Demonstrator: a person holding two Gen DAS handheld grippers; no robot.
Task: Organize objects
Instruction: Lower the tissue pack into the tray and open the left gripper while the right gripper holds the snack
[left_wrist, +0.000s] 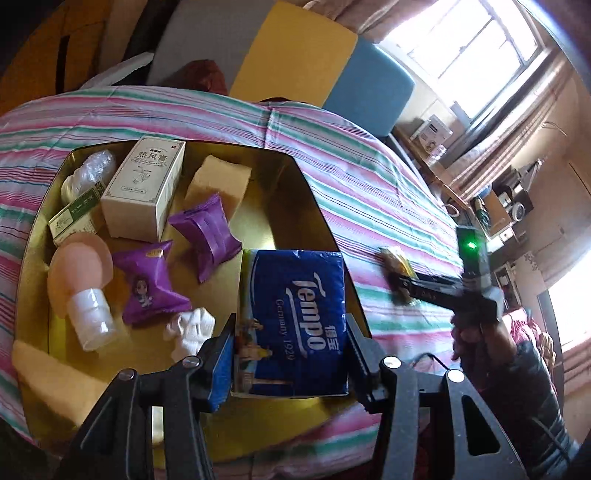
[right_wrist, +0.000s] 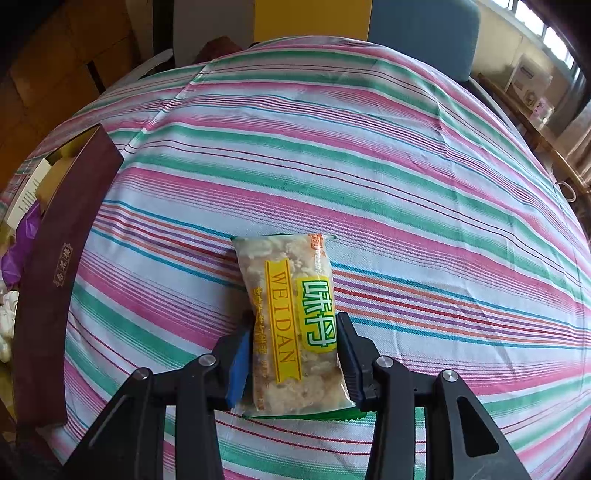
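My left gripper (left_wrist: 290, 332) is shut on a blue Tempo tissue pack (left_wrist: 295, 314) and holds it over the right side of the gold-lined box (left_wrist: 288, 192). The box holds a cream carton (left_wrist: 144, 192), two purple snack packets (left_wrist: 151, 284), a yellow sponge (left_wrist: 219, 181), a pink and white bottle (left_wrist: 83, 288) and a small white figure (left_wrist: 190, 328). My right gripper (right_wrist: 293, 338) is closed on a Weidan snack packet (right_wrist: 291, 325) that lies on the striped cloth (right_wrist: 369, 166). It also shows in the left wrist view (left_wrist: 397, 275).
The box's dark maroon outer wall (right_wrist: 55, 266) stands at the left of the right wrist view. A second yellow sponge (left_wrist: 51, 384) lies at the box's near left. Grey, yellow and blue cushions (left_wrist: 291, 55) line the far side. Furniture and a window (left_wrist: 469, 48) lie to the right.
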